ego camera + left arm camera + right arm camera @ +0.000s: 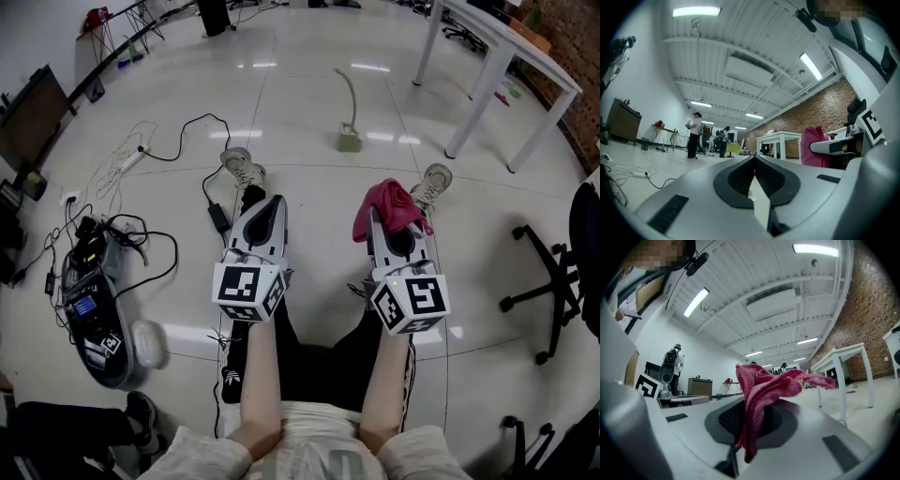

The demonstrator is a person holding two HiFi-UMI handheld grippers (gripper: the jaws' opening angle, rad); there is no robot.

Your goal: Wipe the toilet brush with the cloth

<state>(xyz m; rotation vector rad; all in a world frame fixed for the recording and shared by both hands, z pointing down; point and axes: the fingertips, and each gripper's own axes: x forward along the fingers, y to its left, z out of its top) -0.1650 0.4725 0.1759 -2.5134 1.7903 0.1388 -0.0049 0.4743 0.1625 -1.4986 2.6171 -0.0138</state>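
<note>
So, the right tongs (396,223) are pinching the pink cloth (384,201). The cloth bunches up and flops out past the tips. The left tongs (266,204) are pressed together with nothing in them. Both point out level over the floor (300,84), side by side but not touching.

I think the toilet brush (349,131) is the grey bent stick in a small square holder. It stands on the floor, well ahead of both tongs.

No wiping has begun, so the step looks like reaching the brush. To do it well, the left tongs should spread, grab the stick up high and hold it steady. The right tongs should keep squeezing hard so the cloth does not slip out. Then rub the floppy part of the cloth along the stick, not the bare tips.
</note>
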